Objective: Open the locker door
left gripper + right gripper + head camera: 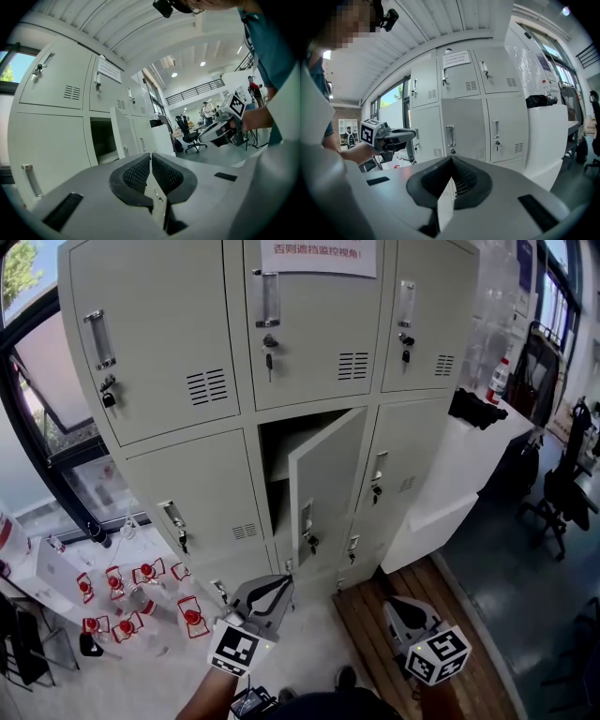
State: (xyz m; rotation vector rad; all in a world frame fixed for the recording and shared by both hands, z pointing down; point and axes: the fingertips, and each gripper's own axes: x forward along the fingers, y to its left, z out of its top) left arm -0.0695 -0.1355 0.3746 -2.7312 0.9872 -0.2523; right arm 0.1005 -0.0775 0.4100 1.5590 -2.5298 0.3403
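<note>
The grey locker bank [187, 352] fills the head view. Its lower middle door [323, 488] stands ajar, swung out toward me, with the dark compartment [277, 460] showing behind it. My left gripper [277, 582] hangs low in front of that door, apart from it, its jaws shut with nothing between them. My right gripper [398, 604] is to the right, also shut and empty. In the left gripper view the closed pads [151, 154] point past the open door [119, 133]. The right gripper view shows its shut gripper [451, 159] facing the door's front [466, 129].
A white counter [469, 456] stands right of the lockers with a black bag [476, 409] and a bottle [498, 381] on it. Several red-and-white items [141, 601] lie on the floor at the left. Wooden boards [375, 634] and an office chair [562, 493] are on the right.
</note>
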